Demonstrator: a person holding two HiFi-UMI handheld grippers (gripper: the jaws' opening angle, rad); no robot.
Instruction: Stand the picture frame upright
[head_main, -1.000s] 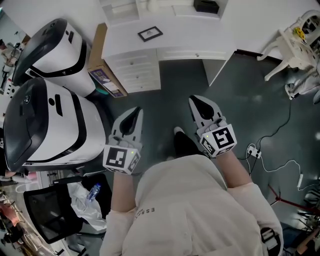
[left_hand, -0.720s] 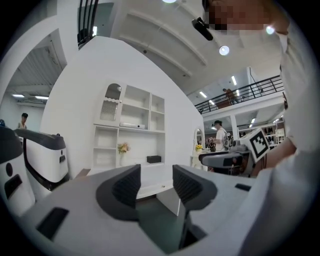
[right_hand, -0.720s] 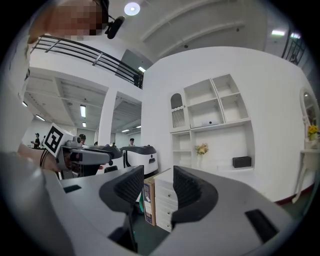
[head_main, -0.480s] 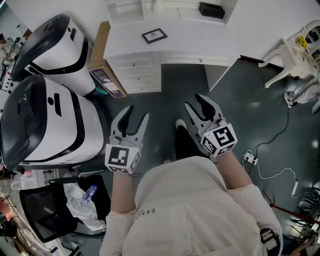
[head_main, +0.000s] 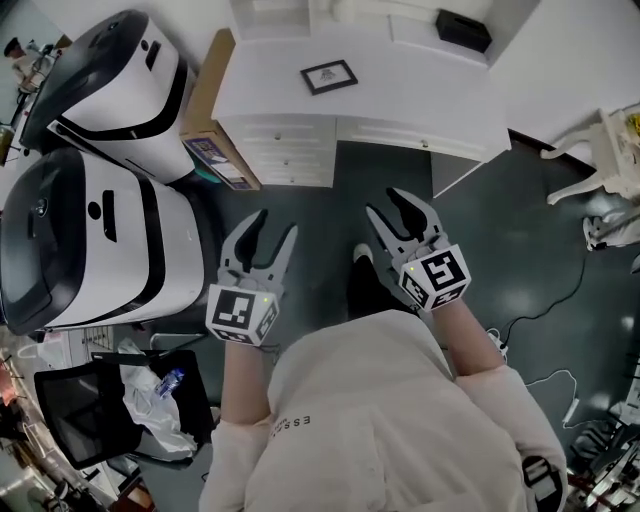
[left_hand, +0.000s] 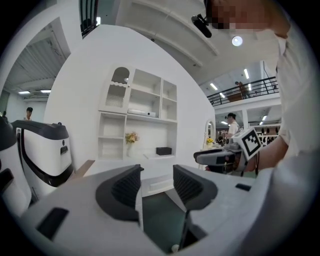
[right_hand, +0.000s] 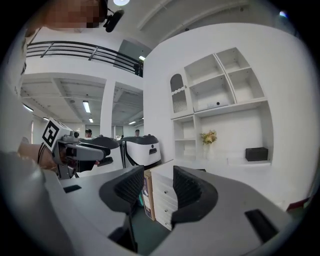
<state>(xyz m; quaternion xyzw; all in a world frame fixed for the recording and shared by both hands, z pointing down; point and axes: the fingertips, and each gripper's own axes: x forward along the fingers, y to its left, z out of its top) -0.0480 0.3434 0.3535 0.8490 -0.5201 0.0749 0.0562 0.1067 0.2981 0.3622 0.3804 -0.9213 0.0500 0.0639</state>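
Observation:
A small dark picture frame lies flat on the white desk, far ahead of both grippers. My left gripper hovers over the dark floor, short of the desk's drawers. Its jaws have just been opening and stand open with nothing between them, as the left gripper view shows. My right gripper is beside it at the same height; its jaws have also just been opening and are open and empty. Both point toward the desk.
Two big white and black machines stand at the left, with a cardboard box against the desk's side. A black box sits at the desk's back. There is a white chair at the right, cables on the floor, and a black chair at lower left.
Both grippers went from shut to open. Both hands moved forward toward the desk, which now lies nearer and further right in the head view.

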